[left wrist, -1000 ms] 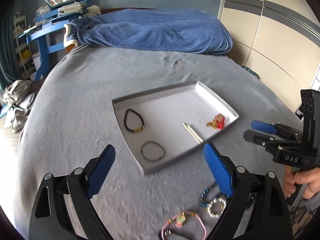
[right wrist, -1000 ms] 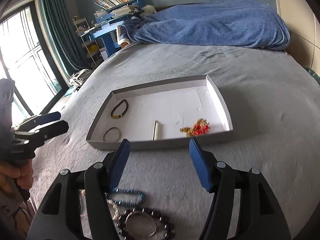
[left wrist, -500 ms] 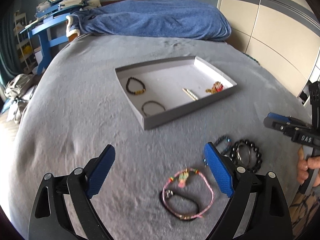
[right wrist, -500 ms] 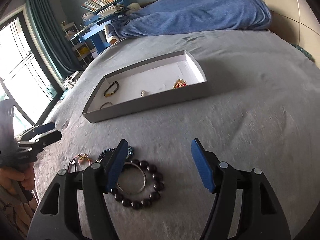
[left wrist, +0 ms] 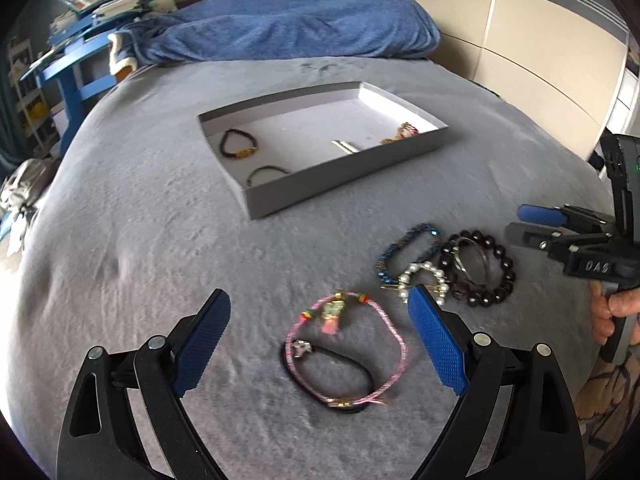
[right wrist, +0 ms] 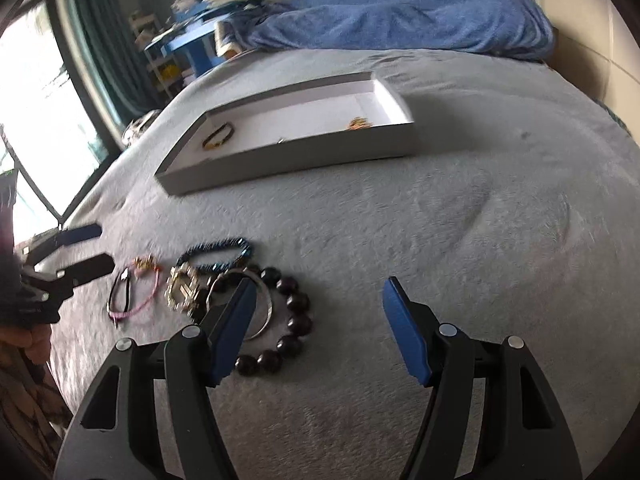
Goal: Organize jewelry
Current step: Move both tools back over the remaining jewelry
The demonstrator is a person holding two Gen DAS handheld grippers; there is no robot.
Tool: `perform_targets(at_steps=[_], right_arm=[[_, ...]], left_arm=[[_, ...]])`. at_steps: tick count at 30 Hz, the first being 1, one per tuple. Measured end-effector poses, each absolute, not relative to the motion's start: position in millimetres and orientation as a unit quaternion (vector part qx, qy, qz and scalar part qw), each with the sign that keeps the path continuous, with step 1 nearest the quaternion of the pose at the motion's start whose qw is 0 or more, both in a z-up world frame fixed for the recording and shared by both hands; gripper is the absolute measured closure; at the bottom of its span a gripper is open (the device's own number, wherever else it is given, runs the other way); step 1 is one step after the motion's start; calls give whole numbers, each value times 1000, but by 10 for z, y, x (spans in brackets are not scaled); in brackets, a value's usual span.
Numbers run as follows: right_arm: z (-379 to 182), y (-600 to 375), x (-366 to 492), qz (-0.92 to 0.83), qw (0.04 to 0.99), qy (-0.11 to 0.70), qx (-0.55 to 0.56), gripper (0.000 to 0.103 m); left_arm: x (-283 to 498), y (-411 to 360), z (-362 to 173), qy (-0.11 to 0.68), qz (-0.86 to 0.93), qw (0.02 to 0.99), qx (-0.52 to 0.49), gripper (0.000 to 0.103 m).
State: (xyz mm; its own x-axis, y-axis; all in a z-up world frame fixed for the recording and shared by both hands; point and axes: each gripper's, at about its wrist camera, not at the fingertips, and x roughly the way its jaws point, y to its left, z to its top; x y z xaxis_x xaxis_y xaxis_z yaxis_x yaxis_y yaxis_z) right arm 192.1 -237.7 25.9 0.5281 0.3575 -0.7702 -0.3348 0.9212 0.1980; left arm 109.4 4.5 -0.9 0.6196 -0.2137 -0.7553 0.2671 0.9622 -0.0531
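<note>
A shallow grey tray (left wrist: 348, 178) with a white floor lies on a bed covered by a grey blanket (left wrist: 140, 220), and everything else is placed here relative to that tray. Inside it, towards its left end, lie a dark beaded bracelet with a gold piece (left wrist: 238, 148) and, nearer the front wall, a thin dark loop (left wrist: 266, 174); near the middle is a small pale stick-like piece (left wrist: 346, 145), and at the right end a red and gold ornament (left wrist: 404, 133), partly hidden by the wall. In front of the tray and well apart from it, loose jewelry sits on the blanket: a blue beaded bracelet (left wrist: 408, 252), a pearl bracelet (left wrist: 424, 280) touching it, and a large dark-bead bracelet (left wrist: 478, 268) with a metal bangle (right wrist: 260, 308) lying inside its ring. Further from the tray, a pink cord bracelet (left wrist: 348, 344) overlaps a black band (left wrist: 328, 376). The left gripper (left wrist: 318, 344) hangs over this pink and black pair, its fingers wide apart and empty. The right gripper (right wrist: 316, 328) is held in front of the tray's right half, fingers apart with only bare blanket between them; its left finger (right wrist: 232, 332) overlaps the dark-bead bracelet in the right wrist view. Beyond the tray lies a rumpled blue blanket (left wrist: 288, 28).
</note>
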Motion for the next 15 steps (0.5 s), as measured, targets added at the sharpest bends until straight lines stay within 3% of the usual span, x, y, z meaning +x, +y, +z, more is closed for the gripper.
perform_targets(at_steps=[8, 15], right_arm=[[190, -2223, 1841, 217, 868, 446, -16, 38], [149, -2347, 1854, 208, 868, 452, -2, 37]], left_arm=[[1048, -275, -108, 416, -171, 890, 70, 13], [1105, -538, -227, 426, -196, 878, 97, 29]])
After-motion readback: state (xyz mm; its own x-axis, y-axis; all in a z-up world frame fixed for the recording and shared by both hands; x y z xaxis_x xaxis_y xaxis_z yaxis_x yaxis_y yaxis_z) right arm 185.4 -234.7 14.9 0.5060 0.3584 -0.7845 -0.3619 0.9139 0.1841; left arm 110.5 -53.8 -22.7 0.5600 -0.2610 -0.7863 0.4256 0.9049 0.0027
